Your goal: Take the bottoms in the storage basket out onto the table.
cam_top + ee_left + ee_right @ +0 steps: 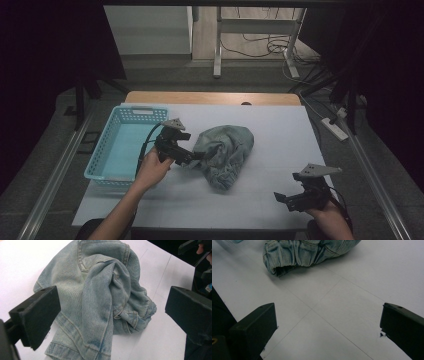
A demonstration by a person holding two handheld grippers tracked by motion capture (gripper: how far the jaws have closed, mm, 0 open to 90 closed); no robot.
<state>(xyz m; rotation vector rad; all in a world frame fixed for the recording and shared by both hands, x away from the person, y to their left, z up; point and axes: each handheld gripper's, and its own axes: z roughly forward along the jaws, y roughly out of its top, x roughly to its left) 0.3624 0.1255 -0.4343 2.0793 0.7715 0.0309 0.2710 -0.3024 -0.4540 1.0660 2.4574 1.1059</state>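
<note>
Denim garment (224, 155) lay crumpled on table (280, 200), outside basket (112, 150). My left gripper (192, 156) straddled its edge, jaws spread; right gripper (285, 199) spread, idle. Grasp and transfer, I judged, remained.

I see a white counter (280, 150) with a wooden far edge, standing on a grey floor (165, 77). Beyond it, a white desk frame (257, 27) with loose cables (260, 47); a power strip (334, 127) lies right. Dark surroundings.

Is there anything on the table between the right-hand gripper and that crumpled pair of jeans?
No. In the right gripper view, bare white table runs from the right gripper to the jeans.
</note>
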